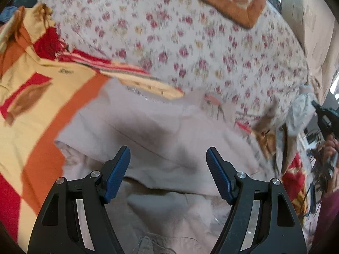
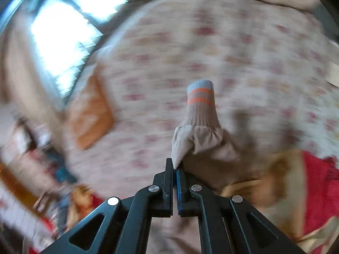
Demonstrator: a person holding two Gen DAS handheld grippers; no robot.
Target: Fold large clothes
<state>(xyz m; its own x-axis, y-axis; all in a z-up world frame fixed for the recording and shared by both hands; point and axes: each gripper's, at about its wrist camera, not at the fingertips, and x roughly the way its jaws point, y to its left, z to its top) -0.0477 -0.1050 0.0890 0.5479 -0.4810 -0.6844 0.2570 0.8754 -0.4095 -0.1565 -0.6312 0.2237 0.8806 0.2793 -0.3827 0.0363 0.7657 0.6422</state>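
A pale beige garment (image 1: 161,131) lies spread on the bed in the left wrist view, part folded with a seam across it. My left gripper (image 1: 168,158) hovers just above it, jaws wide open and empty. In the right wrist view my right gripper (image 2: 175,165) is shut on the garment's sleeve (image 2: 203,139), pinching the fabric just below the ribbed grey cuff (image 2: 200,97) with two orange stripes. The sleeve is lifted above the bed. That view is blurred by motion.
A floral sheet (image 1: 190,48) covers the bed. A yellow, orange and red blanket (image 1: 31,89) lies at the left. An orange pillow (image 1: 222,0) sits at the far edge. The other hand and gripper (image 1: 326,124) show at the right. A bright window (image 2: 61,38) is at the left.
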